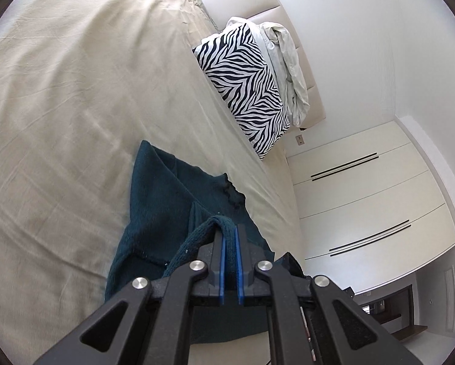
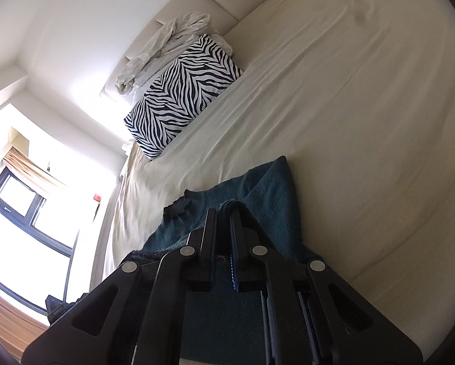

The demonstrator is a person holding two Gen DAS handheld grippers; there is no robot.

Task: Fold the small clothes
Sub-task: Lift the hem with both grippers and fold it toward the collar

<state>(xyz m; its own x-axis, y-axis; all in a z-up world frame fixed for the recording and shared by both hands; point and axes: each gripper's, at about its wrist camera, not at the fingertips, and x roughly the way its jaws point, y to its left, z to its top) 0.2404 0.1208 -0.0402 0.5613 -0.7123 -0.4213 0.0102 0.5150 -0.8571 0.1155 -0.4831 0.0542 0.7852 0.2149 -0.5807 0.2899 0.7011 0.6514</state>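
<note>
A dark teal knitted garment [image 1: 163, 200] lies partly on the cream bed sheet [image 1: 75, 91]. My left gripper [image 1: 230, 228] is shut on a lifted edge of the garment, which drapes over its fingertips. In the right wrist view the same teal garment [image 2: 258, 188] stretches ahead on the sheet [image 2: 349, 91]. My right gripper [image 2: 224, 213] is shut on another edge of it, with cloth pinched between the pads. A darker scalloped trim [image 2: 178, 206] shows to the left of the fingers.
A zebra-print pillow [image 1: 242, 85] and crumpled white bedding [image 1: 288, 67] lie by the padded headboard [image 1: 236, 3]. White wardrobe doors [image 1: 364, 197] stand past the bed's edge. In the right wrist view a bright window [image 2: 23, 213] is at the left.
</note>
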